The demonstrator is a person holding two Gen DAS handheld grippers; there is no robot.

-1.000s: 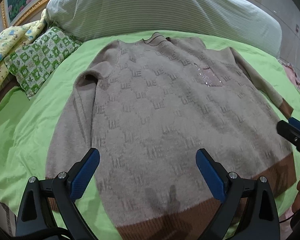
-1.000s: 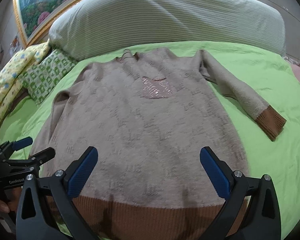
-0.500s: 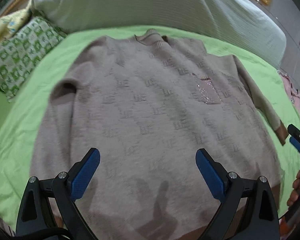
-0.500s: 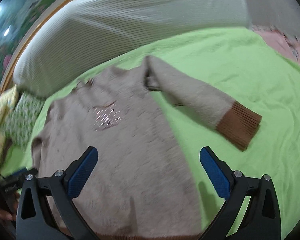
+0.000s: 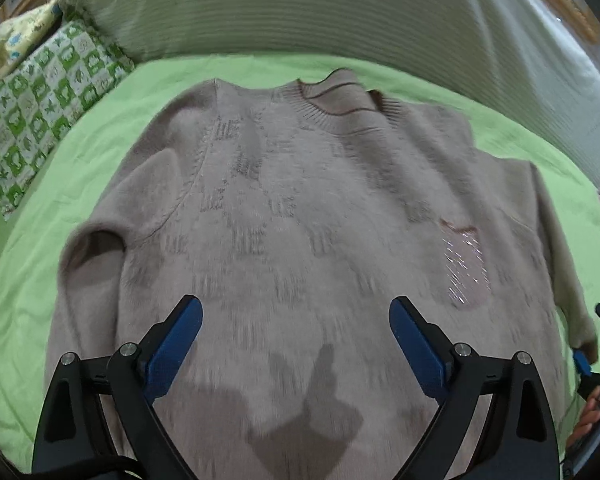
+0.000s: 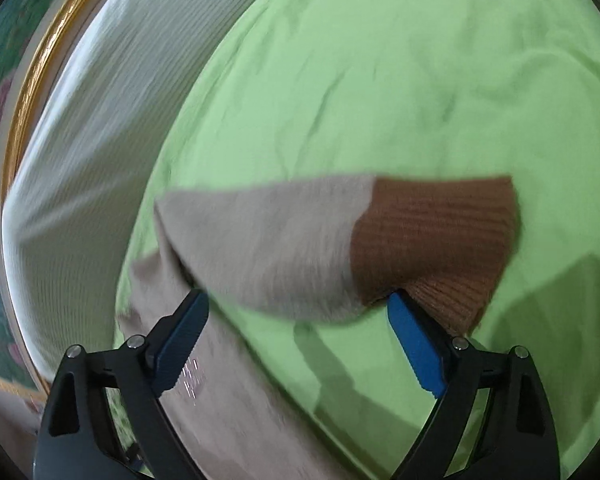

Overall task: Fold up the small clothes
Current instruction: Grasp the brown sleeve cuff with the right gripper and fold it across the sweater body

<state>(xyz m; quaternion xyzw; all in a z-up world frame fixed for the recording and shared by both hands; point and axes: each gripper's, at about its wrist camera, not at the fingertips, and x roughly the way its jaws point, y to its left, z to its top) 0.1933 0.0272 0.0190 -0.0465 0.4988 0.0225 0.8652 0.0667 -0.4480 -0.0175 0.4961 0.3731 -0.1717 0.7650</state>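
A: Fingers first, then. Your left gripper (image 5: 294,342) hangs spread wide above the lower front of the sweater (image 5: 300,240), nothing between its blue pads (image 5: 176,344), and they look clear of the knit.

B: And my right one?

A: Your right gripper (image 6: 298,338) is wide too, but its jaws are closing. The sleeve (image 6: 268,240) lies across the gap just ahead of the pads. The brown ribbed cuff (image 6: 436,236) sits right at your right-hand pad (image 6: 416,348); whether they touch you cannot tell through the blur. No pinch yet.

B: Which way does the sweater lie?

A: Flat on the green sheet (image 5: 40,240), front up, long axis running away from you: lower body under your left gripper, collar (image 5: 340,96) at the far end, toward the striped bolster (image 5: 340,12). A shiny pocket patch (image 5: 466,268) sits on the chest to the right in the left camera view.

B: And the sleeve?

A: In the right camera view it runs crosswise, cuff end to the right, grey end back toward the body. Beyond the sweater's left shoulder lies a green checked pillow (image 5: 40,120).
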